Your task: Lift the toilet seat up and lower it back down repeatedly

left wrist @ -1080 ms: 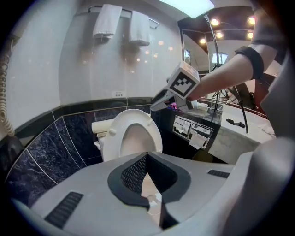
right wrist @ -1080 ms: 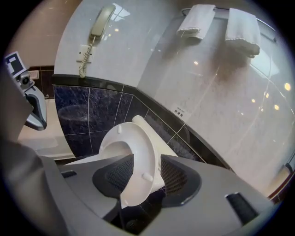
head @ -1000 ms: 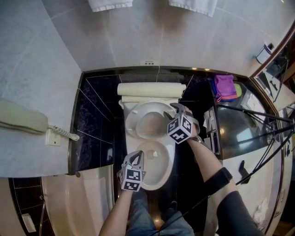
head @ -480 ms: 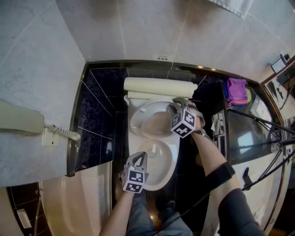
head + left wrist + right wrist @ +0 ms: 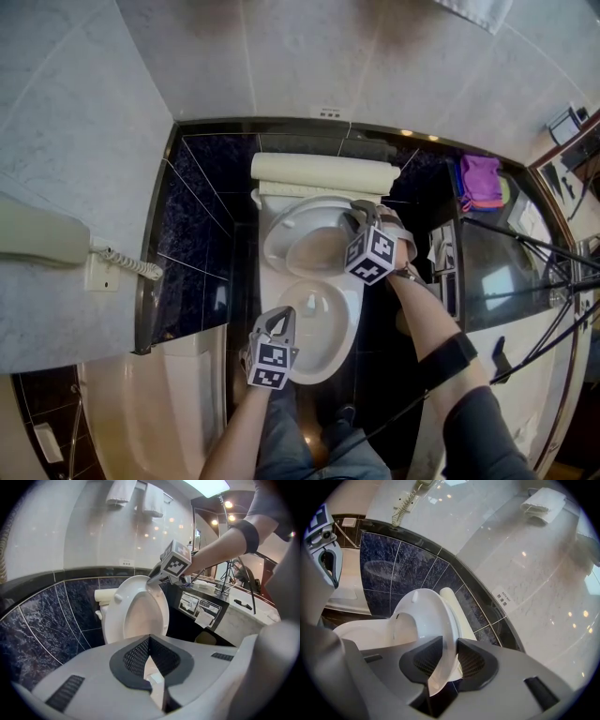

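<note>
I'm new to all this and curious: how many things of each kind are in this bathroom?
grey two-jaw grippers, left and right: 2
white ceramic toilet with raised seat: 1
cream wall telephone with coiled cord: 1
white hanging towels: 2
purple folded cloth: 1
Total: 7

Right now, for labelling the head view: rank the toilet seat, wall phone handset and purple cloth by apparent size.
1. toilet seat, largest.
2. wall phone handset, close behind; it is cut by the frame edge and nearer the camera, so unsure.
3. purple cloth, clearly smallest.
</note>
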The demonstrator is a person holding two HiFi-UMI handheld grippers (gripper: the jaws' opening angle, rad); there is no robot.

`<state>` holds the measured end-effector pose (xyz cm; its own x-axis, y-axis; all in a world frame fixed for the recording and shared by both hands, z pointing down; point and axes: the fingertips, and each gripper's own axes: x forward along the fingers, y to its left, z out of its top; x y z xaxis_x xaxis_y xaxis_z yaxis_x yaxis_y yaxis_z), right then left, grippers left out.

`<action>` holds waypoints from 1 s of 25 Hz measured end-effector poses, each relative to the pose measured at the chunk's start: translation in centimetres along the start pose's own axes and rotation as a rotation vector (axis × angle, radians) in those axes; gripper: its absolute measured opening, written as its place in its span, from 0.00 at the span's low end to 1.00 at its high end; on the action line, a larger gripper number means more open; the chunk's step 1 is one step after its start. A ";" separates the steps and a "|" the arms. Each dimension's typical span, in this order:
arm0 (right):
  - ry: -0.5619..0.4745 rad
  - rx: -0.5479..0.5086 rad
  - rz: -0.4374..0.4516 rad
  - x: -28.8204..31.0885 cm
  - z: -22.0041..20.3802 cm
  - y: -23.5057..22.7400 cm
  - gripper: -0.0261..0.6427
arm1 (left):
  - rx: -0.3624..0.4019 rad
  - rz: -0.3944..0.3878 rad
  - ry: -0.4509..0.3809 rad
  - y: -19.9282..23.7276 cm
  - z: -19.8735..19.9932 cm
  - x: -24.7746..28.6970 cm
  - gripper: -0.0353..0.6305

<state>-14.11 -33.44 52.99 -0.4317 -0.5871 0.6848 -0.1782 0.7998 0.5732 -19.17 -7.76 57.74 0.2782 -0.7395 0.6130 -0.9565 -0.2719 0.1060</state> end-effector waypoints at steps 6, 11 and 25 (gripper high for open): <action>-0.015 -0.003 0.004 -2.5 0.2 1.8 0.21 | -0.001 -0.006 0.008 -1.2 -0.3 -0.3 0.05; -0.052 -0.015 -0.003 -5.8 0.3 4.2 0.20 | 0.013 -0.010 0.024 -2.6 -0.3 -0.7 0.05; -0.131 -0.069 0.069 -14.6 -2.2 17.0 0.19 | -0.059 0.047 0.057 -6.4 -3.5 -1.0 0.05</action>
<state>-8.88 -11.52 53.70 -0.5529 -0.5062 0.6619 -0.0847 0.8244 0.5596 -13.62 -3.11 59.15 0.2286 -0.7139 0.6618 -0.9724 -0.1995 0.1207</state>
